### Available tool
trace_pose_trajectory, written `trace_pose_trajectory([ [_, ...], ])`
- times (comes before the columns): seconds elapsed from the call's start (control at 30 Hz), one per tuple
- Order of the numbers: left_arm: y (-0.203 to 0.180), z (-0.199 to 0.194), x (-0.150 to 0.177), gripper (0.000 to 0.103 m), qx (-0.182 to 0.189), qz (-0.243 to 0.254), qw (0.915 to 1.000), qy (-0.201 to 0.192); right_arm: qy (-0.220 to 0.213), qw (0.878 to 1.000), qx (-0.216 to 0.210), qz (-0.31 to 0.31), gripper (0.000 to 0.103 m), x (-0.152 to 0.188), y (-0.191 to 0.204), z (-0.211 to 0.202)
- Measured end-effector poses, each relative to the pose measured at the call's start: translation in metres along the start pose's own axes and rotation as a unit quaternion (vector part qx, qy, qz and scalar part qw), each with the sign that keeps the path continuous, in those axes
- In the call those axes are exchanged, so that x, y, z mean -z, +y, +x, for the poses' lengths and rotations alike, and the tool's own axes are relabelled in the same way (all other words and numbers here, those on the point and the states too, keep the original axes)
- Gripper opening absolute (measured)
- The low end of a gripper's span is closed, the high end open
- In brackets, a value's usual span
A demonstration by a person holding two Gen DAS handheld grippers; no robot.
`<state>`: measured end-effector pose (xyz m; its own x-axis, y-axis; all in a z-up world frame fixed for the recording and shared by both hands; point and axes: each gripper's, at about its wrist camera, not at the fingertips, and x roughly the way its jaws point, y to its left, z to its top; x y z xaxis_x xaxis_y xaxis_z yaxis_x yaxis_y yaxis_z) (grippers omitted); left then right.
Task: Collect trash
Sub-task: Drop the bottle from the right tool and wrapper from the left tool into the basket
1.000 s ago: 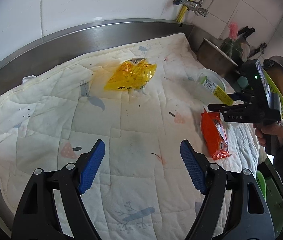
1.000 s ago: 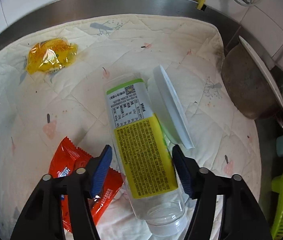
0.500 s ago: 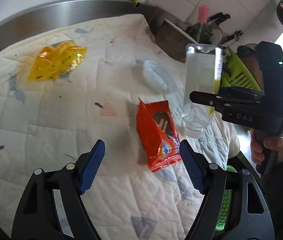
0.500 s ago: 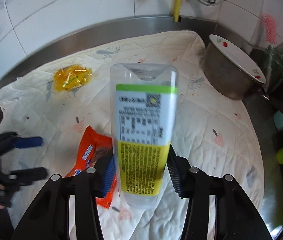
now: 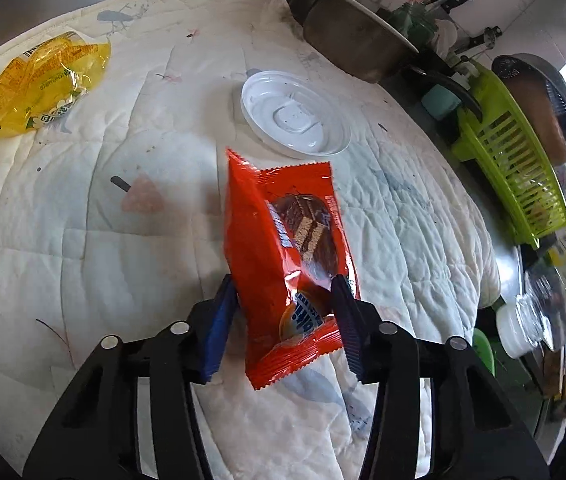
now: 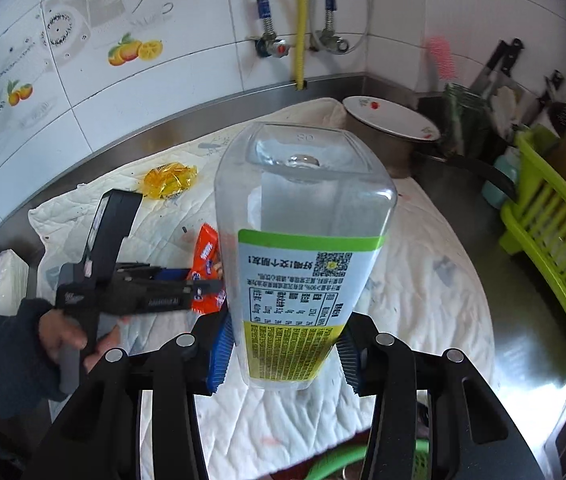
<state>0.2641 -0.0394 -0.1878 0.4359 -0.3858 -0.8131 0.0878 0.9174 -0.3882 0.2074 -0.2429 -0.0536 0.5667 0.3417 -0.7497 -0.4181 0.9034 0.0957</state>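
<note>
My left gripper [image 5: 283, 320] is shut on a red snack wrapper [image 5: 283, 248] that lies on the white quilted cloth [image 5: 83, 260]. My right gripper [image 6: 283, 352] is shut on a clear plastic bottle [image 6: 303, 240] with a green and yellow label and holds it up above the cloth. The bottle also shows at the right edge of the left wrist view [image 5: 547, 304]. A yellow plastic bag [image 5: 43, 84] lies at the far left of the cloth. A white plastic lid [image 5: 295, 116] lies beyond the wrapper. The left gripper and wrapper [image 6: 207, 268] show in the right wrist view.
A metal pot with a plate on it [image 5: 355, 44] stands at the cloth's far corner. A green dish rack [image 5: 511, 156] is on the right. A steel counter rim and tiled wall [image 6: 163, 80] run along the back. A green rim [image 6: 343, 460] shows below the right gripper.
My left gripper has moved forward and closed on the red wrapper. My right gripper has carried the bottle back and away to the right, off the cloth's edge.
</note>
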Motion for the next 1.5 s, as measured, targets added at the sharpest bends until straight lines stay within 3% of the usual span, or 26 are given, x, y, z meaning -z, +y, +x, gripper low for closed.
trace_pose_trajectory([
  [0.07, 0.003, -0.002, -0.002, 0.023, -0.004, 0.002, 1.0, -0.003, -0.002, 1.0, 0.005, 0.013, 0.044, 0.014, -0.005, -0.013],
  [0.27, -0.003, -0.024, 0.003, 0.01, -0.007, 0.018, 0.9997, -0.016, 0.006, 0.996, 0.036, 0.079, 0.043, 0.079, -0.026, -0.046],
  [0.5, -0.031, -0.065, 0.023, 0.009, 0.017, 0.068, 0.997, -0.031, 0.073, 0.979, 0.093, 0.165, 0.043, 0.162, -0.056, -0.058],
  [0.67, -0.074, -0.084, 0.038, 0.009, 0.058, 0.114, 0.9913, -0.03, 0.133, 0.959, 0.123, 0.217, 0.043, 0.217, -0.076, -0.055],
  [0.8, -0.12, -0.081, 0.055, 0.009, 0.1, 0.155, 0.9829, -0.007, 0.178, 0.938, 0.154, 0.254, 0.045, 0.25, -0.093, -0.05],
  [0.87, -0.143, -0.075, 0.068, 0.009, 0.11, 0.181, 0.9774, 0.007, 0.185, 0.93, 0.171, 0.266, 0.062, 0.261, -0.099, -0.052],
  [0.93, -0.167, -0.067, 0.083, 0.009, 0.119, 0.21, 0.9702, 0.022, 0.18, 0.927, 0.179, 0.277, 0.072, 0.269, -0.102, -0.06],
  [1.07, -0.205, -0.045, 0.11, 0.01, 0.123, 0.25, 0.9589, 0.052, 0.155, 0.923, 0.186, 0.3, 0.074, 0.279, -0.105, -0.083],
  [1.3, -0.253, -0.003, 0.144, 0.014, 0.126, 0.289, 0.9428, 0.107, 0.111, 0.918, 0.193, 0.327, 0.079, 0.287, -0.098, -0.121],
  [1.37, -0.261, 0.006, 0.151, 0.023, 0.129, 0.294, 0.9394, 0.12, 0.099, 0.917, 0.193, 0.336, 0.08, 0.291, -0.096, -0.131],
  [1.4, -0.265, 0.009, 0.155, 0.037, 0.125, 0.297, 0.9386, 0.123, 0.096, 0.916, 0.193, 0.338, 0.08, 0.291, -0.097, -0.134],
  [1.43, -0.267, 0.01, 0.157, 0.044, 0.12, 0.299, 0.9389, 0.121, 0.093, 0.915, 0.195, 0.34, 0.08, 0.293, -0.096, -0.138],
  [1.5, -0.268, 0.012, 0.161, 0.045, 0.122, 0.301, 0.9378, 0.123, 0.088, 0.914, 0.197, 0.345, 0.08, 0.295, -0.095, -0.142],
])
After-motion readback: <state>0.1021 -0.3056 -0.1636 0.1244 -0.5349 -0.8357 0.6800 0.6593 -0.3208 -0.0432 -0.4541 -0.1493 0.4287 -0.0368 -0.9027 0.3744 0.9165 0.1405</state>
